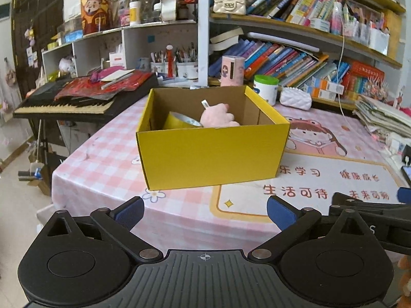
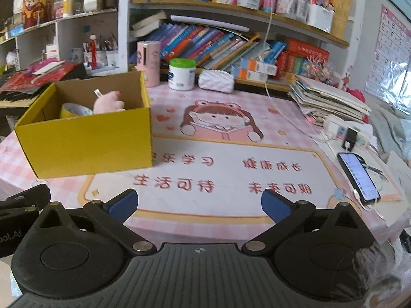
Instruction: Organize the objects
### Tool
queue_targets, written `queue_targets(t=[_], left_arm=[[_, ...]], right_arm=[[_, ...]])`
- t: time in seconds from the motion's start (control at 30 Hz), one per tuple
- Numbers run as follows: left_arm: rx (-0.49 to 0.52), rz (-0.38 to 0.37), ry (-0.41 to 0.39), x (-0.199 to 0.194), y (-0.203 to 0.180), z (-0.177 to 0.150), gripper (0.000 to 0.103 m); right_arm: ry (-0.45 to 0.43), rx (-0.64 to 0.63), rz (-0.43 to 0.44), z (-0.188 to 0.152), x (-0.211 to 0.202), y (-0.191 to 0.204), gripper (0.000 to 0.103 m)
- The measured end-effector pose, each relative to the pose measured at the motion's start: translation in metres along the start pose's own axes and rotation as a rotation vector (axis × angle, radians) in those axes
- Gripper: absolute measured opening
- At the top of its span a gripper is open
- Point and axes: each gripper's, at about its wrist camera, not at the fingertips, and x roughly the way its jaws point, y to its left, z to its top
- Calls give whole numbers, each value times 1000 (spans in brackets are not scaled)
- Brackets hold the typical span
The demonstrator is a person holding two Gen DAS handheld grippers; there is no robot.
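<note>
- Nearest of all, the left gripper [image 1: 205, 211] hangs over the table's near edge with its blue-padded fingers spread wide and nothing between them; the right gripper [image 2: 197, 205] beside it is just the same, apart and empty.
- Under both lies the pink checked table mat [image 2: 231, 172], bare straight ahead of the right gripper.
- Ahead of the left gripper, and forward-left of the right one, stands the open yellow box [image 1: 210, 154] on the mat.
- Inside the box, a yellow tape roll [image 1: 181, 121] leans at the left, touching a pink plush toy [image 1: 218, 116] to its right; a small white tag pokes up behind the plush.
- I'd judge the plush soft and light: it will squash, so pinch a bulging fold. The tape roll looks stiff and smooth; across its rim is the surer hold. The box is thin card, light, best taken by a wall.
- Beyond the box, against the shelves, sit a white jar with green lid [image 2: 181, 74] and a quilted white pouch [image 2: 216, 80].
- Far right of the right gripper, a phone [image 2: 358, 177] lies near the table edge.
</note>
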Motion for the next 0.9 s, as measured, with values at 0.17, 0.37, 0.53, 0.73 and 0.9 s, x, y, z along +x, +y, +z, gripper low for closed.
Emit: queue_targets(t=[0.17,0.37,0.53,0.73,0.9], left_arm=[[41,18,7,1,-13,-2,103],[63,41,-10,1,-30,0,103],[79,69,2,4,-42,2,103],[87,82,18,6,-46,2,103],[93,89,23,8,-47,3,103]], right_arm=[[17,24,-18,-4,1,-12,103],[23,53,-49,-4,3,-25,103],[49,76,-87,-4,8,-31,103],[57,87,-92,-5,9,-36,103],[56,86,-91,-4,9,-36,103]])
